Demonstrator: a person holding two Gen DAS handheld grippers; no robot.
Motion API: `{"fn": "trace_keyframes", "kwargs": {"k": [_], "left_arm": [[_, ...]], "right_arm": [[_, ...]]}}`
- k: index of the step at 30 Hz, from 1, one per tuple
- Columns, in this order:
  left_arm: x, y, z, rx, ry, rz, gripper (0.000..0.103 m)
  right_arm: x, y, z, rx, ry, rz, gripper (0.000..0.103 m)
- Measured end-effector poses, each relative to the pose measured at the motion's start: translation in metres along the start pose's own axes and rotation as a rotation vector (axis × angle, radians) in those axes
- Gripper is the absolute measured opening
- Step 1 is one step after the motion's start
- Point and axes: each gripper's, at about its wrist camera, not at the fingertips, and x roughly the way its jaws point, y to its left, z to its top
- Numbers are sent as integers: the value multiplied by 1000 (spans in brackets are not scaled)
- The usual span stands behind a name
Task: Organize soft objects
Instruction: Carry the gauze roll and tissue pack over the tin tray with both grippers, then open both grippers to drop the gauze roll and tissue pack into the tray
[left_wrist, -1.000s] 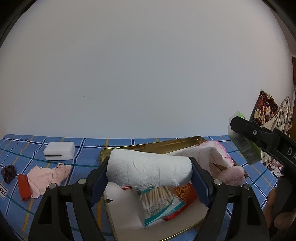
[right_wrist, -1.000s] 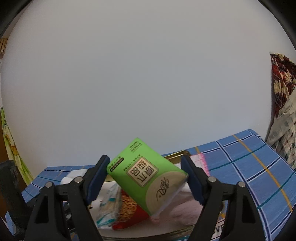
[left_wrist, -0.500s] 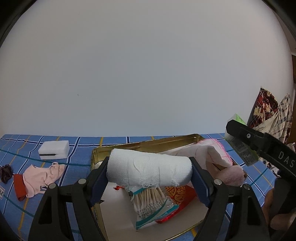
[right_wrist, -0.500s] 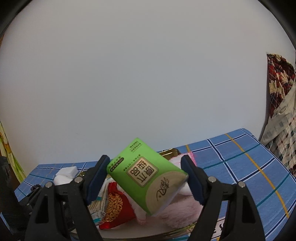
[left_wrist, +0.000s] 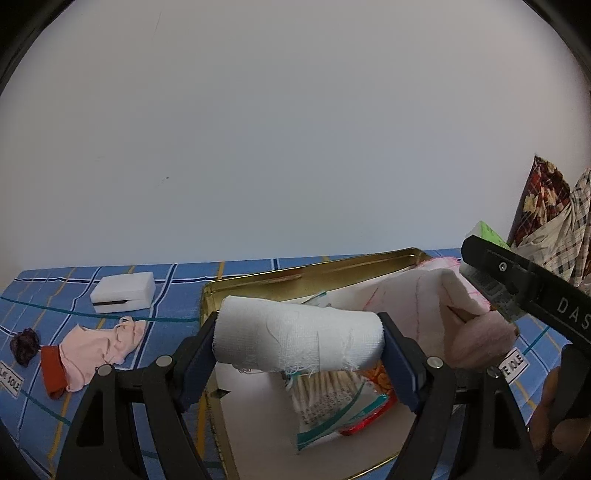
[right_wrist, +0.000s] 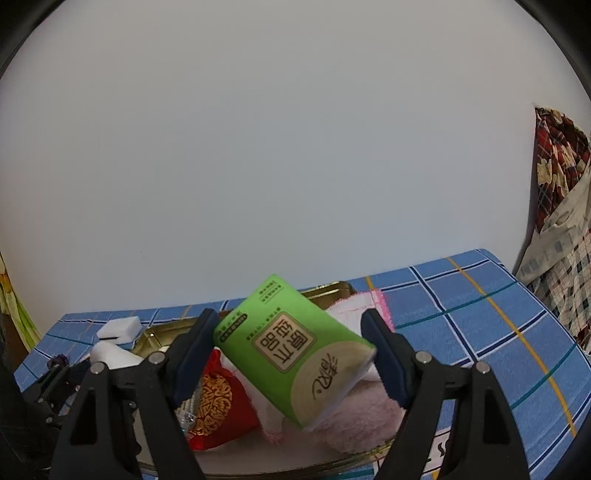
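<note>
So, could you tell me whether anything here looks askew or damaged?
The green tissue pack sits tilted in the right gripper, one corner hanging low. The gauze roll in the left gripper has frayed, loose threads.

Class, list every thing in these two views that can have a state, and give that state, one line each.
Left gripper: shut on gauze roll.
Gauze roll: held level, above the tin.
Right gripper: shut on tissue pack.
Tissue pack: held tilted, above the tin.
Gold tin: open, holding items.
Cotton swab bag: lying in the tin.
Pink sock: lying crumpled on the cloth.
White sponge: lying on the cloth.
</note>
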Motion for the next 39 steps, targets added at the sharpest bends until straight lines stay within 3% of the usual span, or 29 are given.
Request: {"fn": "trace_keyframes", "kwargs": {"k": [16, 31, 36, 39], "left_arm": [[20, 5, -11, 18, 101, 66, 82], [25, 1, -13, 25, 131, 81, 82], [26, -7, -15, 56, 134, 107, 83], [15, -9, -14, 70, 76, 163, 86]], "right_arm": [[28, 2, -19, 12, 120, 20, 80], [49, 9, -35, 16, 211, 53, 83], [35, 3, -30, 67, 140, 78, 103], [19, -6, -25, 102, 48, 61, 103]]}}
